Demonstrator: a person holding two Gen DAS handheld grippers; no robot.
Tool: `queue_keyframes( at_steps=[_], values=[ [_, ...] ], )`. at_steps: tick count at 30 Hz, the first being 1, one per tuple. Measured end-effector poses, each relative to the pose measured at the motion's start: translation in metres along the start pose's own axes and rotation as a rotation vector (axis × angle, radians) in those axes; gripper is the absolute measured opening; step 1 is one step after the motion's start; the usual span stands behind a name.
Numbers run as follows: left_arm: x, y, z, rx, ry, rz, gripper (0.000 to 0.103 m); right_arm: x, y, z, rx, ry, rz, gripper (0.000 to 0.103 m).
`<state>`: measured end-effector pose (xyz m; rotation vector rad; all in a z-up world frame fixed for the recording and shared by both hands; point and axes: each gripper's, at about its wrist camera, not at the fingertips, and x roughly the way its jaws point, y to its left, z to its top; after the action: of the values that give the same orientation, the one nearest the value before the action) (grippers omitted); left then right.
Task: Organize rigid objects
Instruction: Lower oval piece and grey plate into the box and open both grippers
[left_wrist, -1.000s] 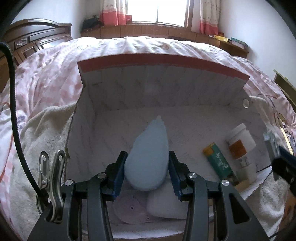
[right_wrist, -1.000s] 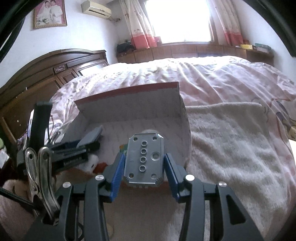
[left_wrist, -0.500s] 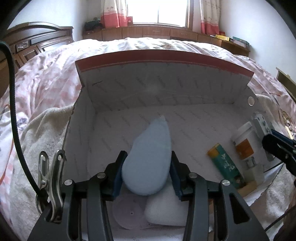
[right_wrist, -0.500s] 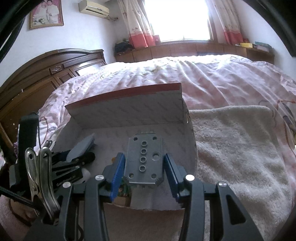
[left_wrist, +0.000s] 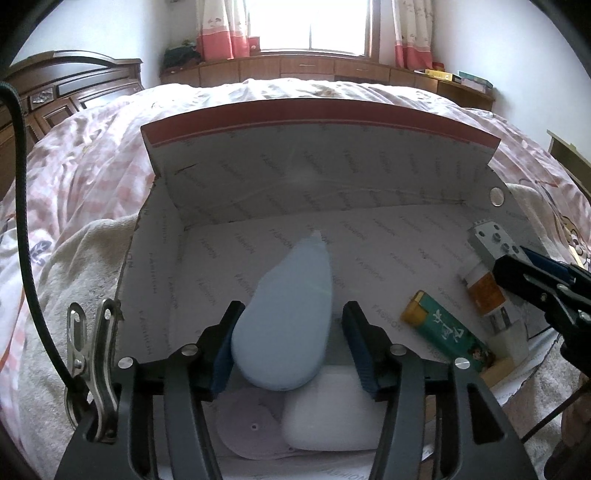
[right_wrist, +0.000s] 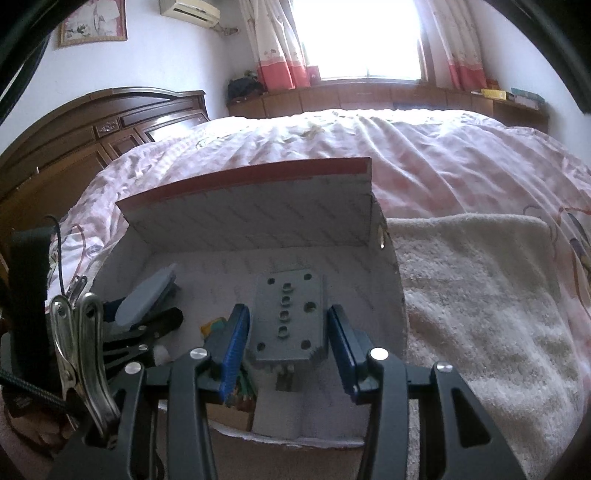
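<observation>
- Now the left gripper (left_wrist: 291, 345) has just been opening, its jaws spread off the blue oval piece (left_wrist: 284, 325), which sits in the box (left_wrist: 317, 177).
- Right gripper (right_wrist: 286, 343) pinches the grey metal block (right_wrist: 290, 319) above that box, drop-off likely next.

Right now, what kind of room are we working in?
A bedroom, most likely: a bed with a pink quilt, a carved wooden headboard, and a curtained window.

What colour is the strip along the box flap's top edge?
Red, running along the top edge of the box flap, whose inner face is white with printed lettering. Clearest in the left wrist view.
</observation>
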<state>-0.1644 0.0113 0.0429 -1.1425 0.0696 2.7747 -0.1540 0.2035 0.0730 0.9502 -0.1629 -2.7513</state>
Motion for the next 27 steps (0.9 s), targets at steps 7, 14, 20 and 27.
queue_keyframes(
  at_steps=[7, 14, 20, 27],
  values=[
    [-0.001, -0.002, -0.001, 0.0, 0.004, 0.005, 0.056, -0.003, 0.003, -0.001, 0.004, -0.003, 0.021, 0.059],
    [-0.002, -0.005, -0.003, -0.002, 0.016, 0.007, 0.056, -0.015, 0.008, 0.001, -0.008, -0.041, 0.018, 0.077],
    [-0.005, -0.002, -0.005, -0.026, 0.022, -0.028, 0.063, -0.017, 0.006, -0.002, 0.017, -0.014, 0.017, 0.08],
    [-0.019, -0.007, -0.004, -0.017, -0.015, -0.023, 0.071, -0.024, 0.003, -0.006, 0.036, -0.018, 0.027, 0.082]
  ],
)
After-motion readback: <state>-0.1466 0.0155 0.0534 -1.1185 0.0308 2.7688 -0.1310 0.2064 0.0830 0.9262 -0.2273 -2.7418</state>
